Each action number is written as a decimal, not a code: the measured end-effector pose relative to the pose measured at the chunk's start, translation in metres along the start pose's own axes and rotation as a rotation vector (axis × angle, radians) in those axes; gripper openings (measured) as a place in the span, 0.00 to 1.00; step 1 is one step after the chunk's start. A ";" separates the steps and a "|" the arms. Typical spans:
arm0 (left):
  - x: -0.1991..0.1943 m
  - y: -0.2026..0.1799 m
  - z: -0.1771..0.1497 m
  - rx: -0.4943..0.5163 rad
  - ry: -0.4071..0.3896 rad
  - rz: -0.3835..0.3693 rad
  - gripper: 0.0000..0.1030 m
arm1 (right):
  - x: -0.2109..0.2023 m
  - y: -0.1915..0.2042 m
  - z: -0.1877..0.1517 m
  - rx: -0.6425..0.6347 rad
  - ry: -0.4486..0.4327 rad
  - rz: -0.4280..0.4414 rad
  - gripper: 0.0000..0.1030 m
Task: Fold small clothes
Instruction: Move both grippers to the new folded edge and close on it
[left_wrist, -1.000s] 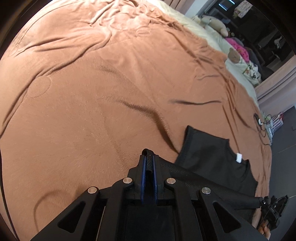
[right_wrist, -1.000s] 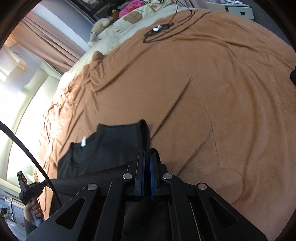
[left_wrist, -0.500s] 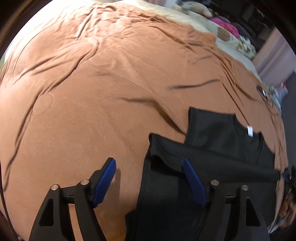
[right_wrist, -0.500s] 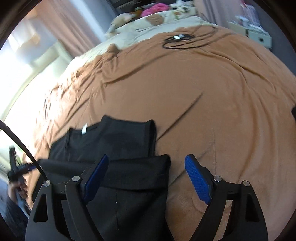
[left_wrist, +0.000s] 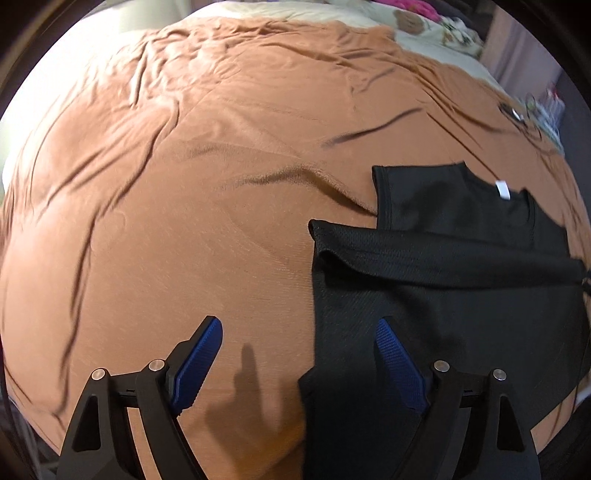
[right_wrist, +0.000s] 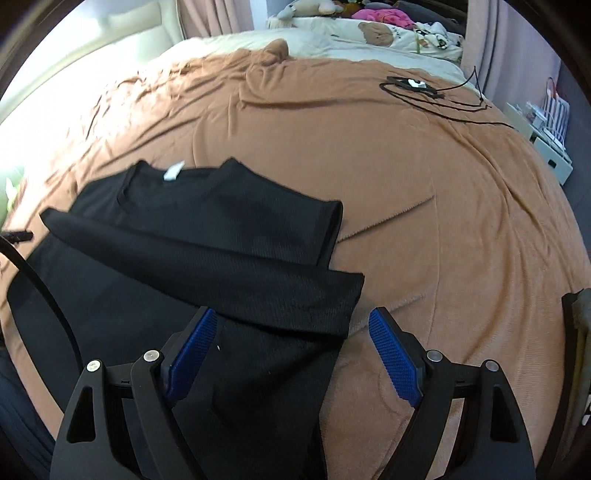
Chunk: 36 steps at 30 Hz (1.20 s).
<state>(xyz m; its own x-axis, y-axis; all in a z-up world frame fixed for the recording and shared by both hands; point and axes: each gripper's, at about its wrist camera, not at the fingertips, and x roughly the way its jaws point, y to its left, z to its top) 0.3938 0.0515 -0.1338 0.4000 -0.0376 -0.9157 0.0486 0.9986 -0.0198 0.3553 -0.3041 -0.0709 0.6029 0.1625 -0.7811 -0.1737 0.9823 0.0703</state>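
Black top lying half-folded on the bed

Mesh fabric is catching the light on the black top (left_wrist: 443, 295), a sleeveless piece with a white neck tag, its lower part doubled up into a thick band across the chest. It is resting flat on a rumpled, velvety orange-brown blanket (left_wrist: 221, 184). Left claw (left_wrist: 299, 350) is still spreading, gripping nothing, one blue ribbed pad over cloth. Right claw (right_wrist: 291, 343) is hanging released above the folded corner.
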 end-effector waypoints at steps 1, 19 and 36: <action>0.001 0.001 -0.001 0.012 0.003 0.000 0.84 | 0.003 0.003 -0.001 -0.011 0.013 -0.002 0.81; 0.059 -0.008 0.031 0.054 0.016 0.041 0.84 | 0.039 0.001 0.006 -0.062 0.100 -0.101 0.81; 0.073 -0.010 0.088 -0.003 -0.047 0.066 0.53 | 0.070 -0.044 0.035 0.165 -0.022 -0.170 0.76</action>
<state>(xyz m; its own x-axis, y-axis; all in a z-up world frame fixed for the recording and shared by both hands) 0.5029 0.0354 -0.1656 0.4450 0.0267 -0.8951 0.0177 0.9991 0.0386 0.4327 -0.3322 -0.1067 0.6299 -0.0066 -0.7766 0.0606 0.9973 0.0407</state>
